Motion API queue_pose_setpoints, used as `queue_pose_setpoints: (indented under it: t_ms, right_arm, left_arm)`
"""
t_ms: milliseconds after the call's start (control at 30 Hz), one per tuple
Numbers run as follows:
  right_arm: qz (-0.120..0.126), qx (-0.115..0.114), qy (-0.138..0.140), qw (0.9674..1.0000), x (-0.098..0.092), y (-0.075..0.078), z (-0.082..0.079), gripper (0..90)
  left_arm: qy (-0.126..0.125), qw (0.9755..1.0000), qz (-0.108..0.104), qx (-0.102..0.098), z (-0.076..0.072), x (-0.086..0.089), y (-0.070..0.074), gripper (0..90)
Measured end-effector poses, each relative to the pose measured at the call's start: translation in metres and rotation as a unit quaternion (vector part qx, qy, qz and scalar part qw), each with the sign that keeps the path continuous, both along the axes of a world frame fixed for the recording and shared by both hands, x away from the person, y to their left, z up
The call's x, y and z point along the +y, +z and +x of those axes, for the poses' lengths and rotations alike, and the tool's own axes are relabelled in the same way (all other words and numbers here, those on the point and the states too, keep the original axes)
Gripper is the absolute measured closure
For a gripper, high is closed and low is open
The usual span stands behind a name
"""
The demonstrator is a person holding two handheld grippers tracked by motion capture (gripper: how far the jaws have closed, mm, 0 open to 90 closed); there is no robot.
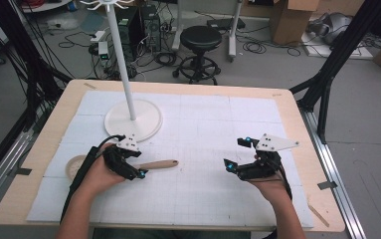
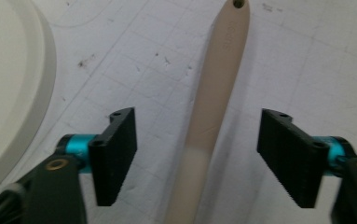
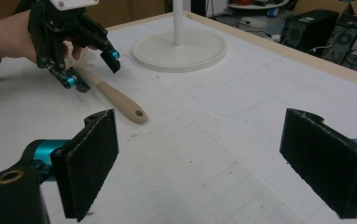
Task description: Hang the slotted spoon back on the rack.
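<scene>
While the left gripper hangs low over the mat, its jaws stand apart on either side of the wooden handle, and the left gripper view shows clear gaps between each pad and the wood. So no grip yet: the handle lies flat on the white gridded mat, running between the two black jaws, with its holed tip pointing away from the hand. In the high view that handle sticks out to the right of the left gripper, and a round wooden piece peeks out on the far side of the wrist, though I can't tell if the two are joined.

Over to the right gripper: jaws wide apart, nothing between them, resting near the mat well clear of the action.

Just beyond the left hand stands the white stand on its round base, hooks at the top.

My read: the approach is done and the jaws are lined up. What's left is closing on the handle, lifting it, and whatever comes after, perhaps hanging it by that hole.
</scene>
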State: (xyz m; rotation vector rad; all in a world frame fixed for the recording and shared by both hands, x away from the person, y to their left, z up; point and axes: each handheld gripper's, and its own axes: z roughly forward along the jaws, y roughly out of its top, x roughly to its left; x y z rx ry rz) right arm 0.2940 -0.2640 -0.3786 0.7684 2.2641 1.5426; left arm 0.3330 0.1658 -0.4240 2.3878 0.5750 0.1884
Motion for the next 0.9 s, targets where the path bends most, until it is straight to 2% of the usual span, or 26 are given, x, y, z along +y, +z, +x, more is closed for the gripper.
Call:
queue_pose_setpoints:
  t_ms: [100,133,233,400,567,767,900]
  right_arm:
    - [-0.001,0.001,-0.001,1.0,0.0004,-0.0006,0.0001,10.6]
    - [-0.003,0.001,-0.001,1.0,0.0009,-0.0011,0.0003,10.6]
    - [-0.004,0.001,-0.001,1.0,0.0013,-0.0013,0.0003,10.6]
    - [-0.006,-0.001,-0.001,1.0,0.0012,-0.0013,0.0002,10.6]
    - [-0.008,0.0,-0.001,1.0,0.0021,-0.0016,0.0001,10.6]
    - [-0.008,0.001,-0.003,1.0,0.0023,-0.002,0.0002,10.6]
    - [-0.009,0.002,-0.002,1.0,0.0028,-0.0025,0.0003,10.6]
  left_arm:
    - [0.002,1.0,0.003,0.006,0.0005,0.0,-0.0012,40.3]
    - [0.002,0.9999,0.008,0.012,0.0008,-0.0002,-0.0023,45.7]
    - [-0.001,0.9994,0.026,0.025,0.0017,-0.0017,-0.0064,50.3]
    - [-0.005,0.9993,0.033,0.017,0.0004,-0.0031,-0.006,54.9]
    - [-0.012,0.9989,0.041,0.019,-0.0015,-0.0063,-0.0046,62.9]
    - [-0.021,0.9988,0.041,0.017,-0.0015,-0.0068,-0.0047,66.7]
    - [-0.031,0.9982,0.05,0.013,-0.0018,-0.0079,-0.0037,68.4]
